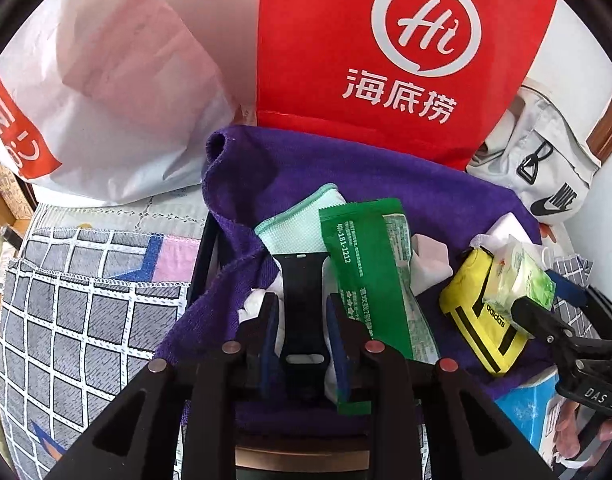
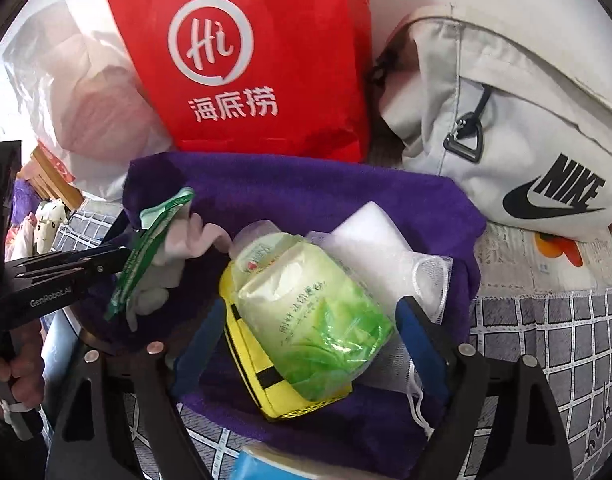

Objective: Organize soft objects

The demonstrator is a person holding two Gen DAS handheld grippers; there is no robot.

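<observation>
A purple towel lines a black bin and holds soft items. My left gripper is partly open, its jaws either side of a black strap, with a green wipes packet and a mint cloth beside it. My right gripper is open around a green-and-white tissue pack lying on a yellow adidas pouch; both also show in the left wrist view, the tissue pack and the pouch. A white sponge block and mesh pouch lie behind.
A red Haidilao bag stands behind the bin, a white plastic bag to its left, a white Nike bag to its right. A grey checked cloth covers the surface. A blue box sits at the front.
</observation>
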